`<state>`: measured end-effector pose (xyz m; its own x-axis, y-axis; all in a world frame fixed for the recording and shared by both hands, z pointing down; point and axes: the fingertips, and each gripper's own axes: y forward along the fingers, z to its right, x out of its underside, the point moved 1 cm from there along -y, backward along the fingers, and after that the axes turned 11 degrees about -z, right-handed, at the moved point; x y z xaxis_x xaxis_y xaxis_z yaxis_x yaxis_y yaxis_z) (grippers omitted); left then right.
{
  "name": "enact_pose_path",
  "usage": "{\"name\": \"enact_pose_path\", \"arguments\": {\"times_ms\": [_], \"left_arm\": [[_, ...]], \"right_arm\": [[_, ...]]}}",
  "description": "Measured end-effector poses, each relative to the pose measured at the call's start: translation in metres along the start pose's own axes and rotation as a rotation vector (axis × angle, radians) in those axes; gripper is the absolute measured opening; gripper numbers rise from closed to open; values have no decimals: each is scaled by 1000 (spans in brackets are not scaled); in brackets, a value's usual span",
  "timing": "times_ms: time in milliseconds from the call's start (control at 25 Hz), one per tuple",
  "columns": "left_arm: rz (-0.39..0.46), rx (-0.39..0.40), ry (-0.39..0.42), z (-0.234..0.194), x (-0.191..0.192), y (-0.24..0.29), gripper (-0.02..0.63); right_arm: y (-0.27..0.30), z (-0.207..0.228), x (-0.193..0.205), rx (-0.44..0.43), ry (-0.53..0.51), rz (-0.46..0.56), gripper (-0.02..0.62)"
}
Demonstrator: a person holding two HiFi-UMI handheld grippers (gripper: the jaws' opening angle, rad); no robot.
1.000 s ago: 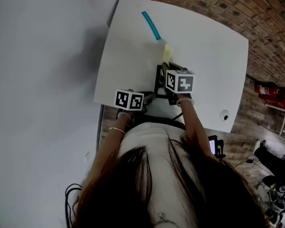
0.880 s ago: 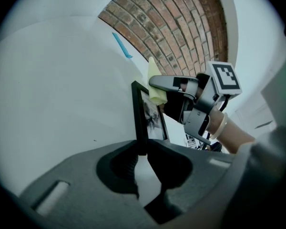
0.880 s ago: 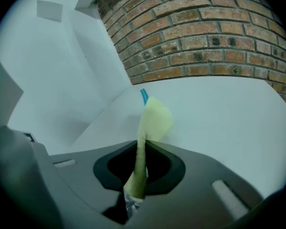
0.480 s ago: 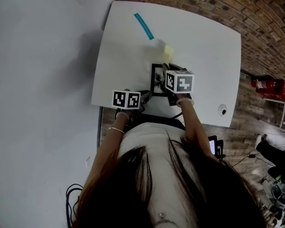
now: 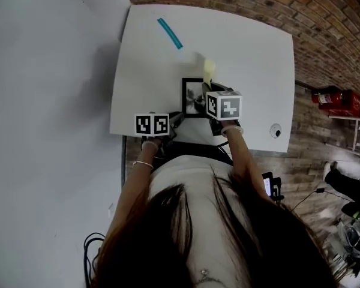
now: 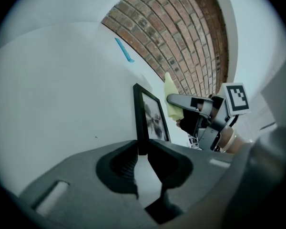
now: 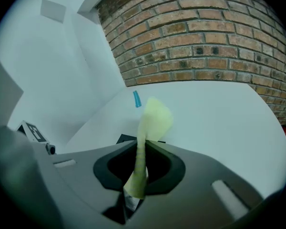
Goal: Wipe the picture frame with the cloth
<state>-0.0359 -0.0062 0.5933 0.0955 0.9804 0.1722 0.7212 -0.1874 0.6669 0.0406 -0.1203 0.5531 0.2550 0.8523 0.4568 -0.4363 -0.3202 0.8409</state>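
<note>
A black picture frame (image 5: pixel 192 98) with a grey photo stands on the white table (image 5: pixel 246 47) near its front edge. My left gripper (image 5: pixel 175 120) is shut on the frame's near edge (image 6: pixel 142 123). Its jaws have just been opening a little, with that edge still between them. My right gripper (image 5: pixel 210 90) is shut on a pale yellow cloth (image 5: pixel 209 71), held just right of the frame. The cloth (image 7: pixel 150 120) sticks up out of the right jaws, and a frame corner (image 7: pixel 126 138) shows below it. The left gripper view shows the cloth (image 6: pixel 169 97) close to the frame's face.
A blue tool (image 5: pixel 168 33) lies at the table's far left. A round fitting (image 5: pixel 276 131) sits in the table's near right corner. White wall runs along the left, brick beyond and to the right, with a red extinguisher (image 5: pixel 336 99) there.
My right gripper has shifted to the right with the cloth, away from the blue tool, and more of the frame now shows. The left gripper has stayed put on the frame.
</note>
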Motion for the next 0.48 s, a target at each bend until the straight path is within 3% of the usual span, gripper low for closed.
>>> {"name": "enact_pose_path", "arguments": {"times_ms": [480], "left_arm": [[61,-48,-9,-2,1,-2,75]], "right_arm": [[-27,4,26,14,-16,25,37]]}}
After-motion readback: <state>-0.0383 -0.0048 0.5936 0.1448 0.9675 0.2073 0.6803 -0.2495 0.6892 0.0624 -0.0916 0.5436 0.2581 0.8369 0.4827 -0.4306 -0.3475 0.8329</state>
